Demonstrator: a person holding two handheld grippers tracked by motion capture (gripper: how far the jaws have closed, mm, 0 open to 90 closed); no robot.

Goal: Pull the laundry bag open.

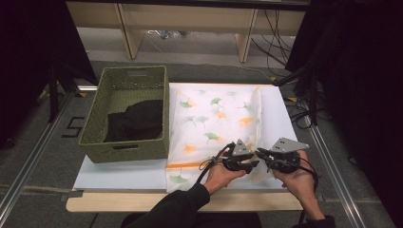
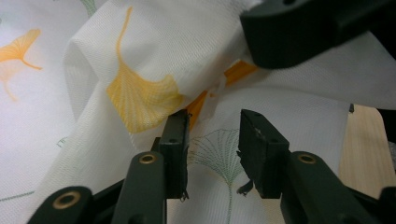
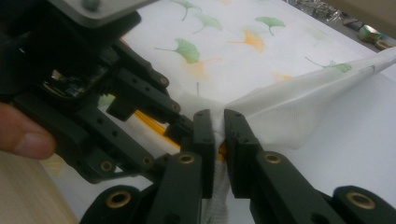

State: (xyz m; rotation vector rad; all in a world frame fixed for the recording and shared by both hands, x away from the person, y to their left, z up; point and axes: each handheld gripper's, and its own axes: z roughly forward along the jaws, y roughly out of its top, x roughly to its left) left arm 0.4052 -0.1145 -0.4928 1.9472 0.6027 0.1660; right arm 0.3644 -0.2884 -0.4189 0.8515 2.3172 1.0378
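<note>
While the right hand-held gripper pinches a bunched fold of the white leaf-print cloth tight between its jaws, the left hand-held gripper sits just beside it with jaws partly apart. No pad contact is visible on the left one; cloth lies in the gap behind and below the jaws, and an orange stripe of the fabric runs up toward the left jaw tip.

High view: cloth spread flat over the white bench, covering its centre and right part. Its right edge is folded back toward 9 o'clock, forming a long raised flap from 12 down to 5 o'clock. Both grippers meet at the near end of that flap, around 5 o'clock of the cloth, left hand-held gripper at 9 o'clock of the right hand-held gripper, nearly touching. Each carries a grey three-cornered plate on top. Person's hands come in from 6 o'clock, dark sleeve on the left arm.

Green woven basket stands at 9 o'clock of the cloth, touching its left edge, with a dark garment crumpled inside.

Right gripper view: the left one looms at 9 o'clock, a fingertip on its body; the lifted fold stretches away toward 2 o'clock.
</note>
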